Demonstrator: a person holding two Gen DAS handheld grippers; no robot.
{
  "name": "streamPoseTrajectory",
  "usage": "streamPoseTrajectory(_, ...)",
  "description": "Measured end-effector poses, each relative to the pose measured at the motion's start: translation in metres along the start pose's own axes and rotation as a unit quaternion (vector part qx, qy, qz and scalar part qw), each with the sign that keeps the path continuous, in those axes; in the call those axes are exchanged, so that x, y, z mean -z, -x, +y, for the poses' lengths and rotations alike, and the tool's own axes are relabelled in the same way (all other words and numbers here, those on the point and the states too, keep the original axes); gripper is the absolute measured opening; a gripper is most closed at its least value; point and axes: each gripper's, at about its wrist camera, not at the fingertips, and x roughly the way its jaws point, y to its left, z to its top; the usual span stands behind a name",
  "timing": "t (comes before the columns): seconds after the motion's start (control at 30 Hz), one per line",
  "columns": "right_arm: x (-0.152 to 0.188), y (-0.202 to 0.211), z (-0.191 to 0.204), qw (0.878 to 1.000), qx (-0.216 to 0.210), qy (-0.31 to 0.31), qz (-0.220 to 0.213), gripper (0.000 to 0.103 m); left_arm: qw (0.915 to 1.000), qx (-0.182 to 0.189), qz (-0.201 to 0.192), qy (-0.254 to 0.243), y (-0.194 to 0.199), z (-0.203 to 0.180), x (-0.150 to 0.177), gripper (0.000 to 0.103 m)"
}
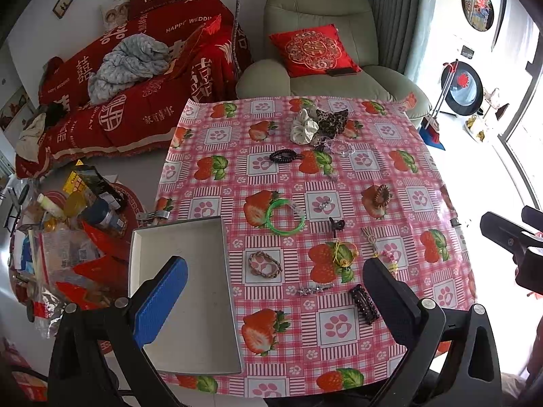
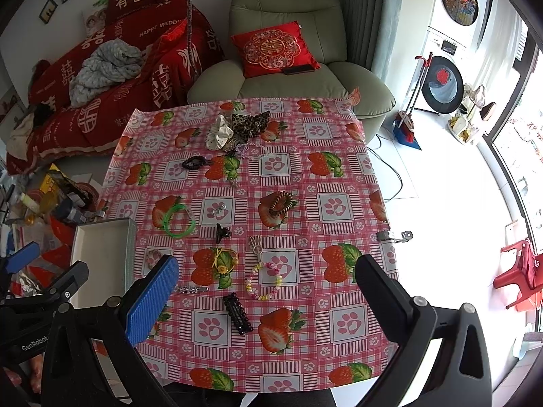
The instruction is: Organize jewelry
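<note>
left gripper (image 1: 275,291): fingers spread, holding nothing, above the near table edge.
right gripper (image 2: 266,291): fingers spread, holding nothing.
tray (image 1: 190,305): on the table's left edge, long axis near to far.
clip (image 2: 237,313): near edge, long axis near-far.
bangle (image 2: 179,221): flat, beside the tray.

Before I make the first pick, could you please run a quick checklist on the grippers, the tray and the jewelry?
1. Left gripper open, holding nothing: ok.
2. Right gripper open, holding nothing: ok.
3. White tray has room, nothing lying in it: ok.
4. Green bangle lies apart from other pieces, free to grasp: ok.
5. Black hair clip lies flat between the right fingers, unobstructed: ok.
6. Clear pieces beside the white scrunchie untangled: cannot tell.
</note>
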Motion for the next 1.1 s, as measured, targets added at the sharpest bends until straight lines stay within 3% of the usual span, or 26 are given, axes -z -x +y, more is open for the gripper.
streamPoseTrajectory(1.1, -0.0029, -0.0037, -0.0004, 1.000, -0.001, 0.002, 0.002, 0.103, 1.0000, 0.002, 0.002, 0.002, -0.0039, 0.0030, 0.0017, 0.103)
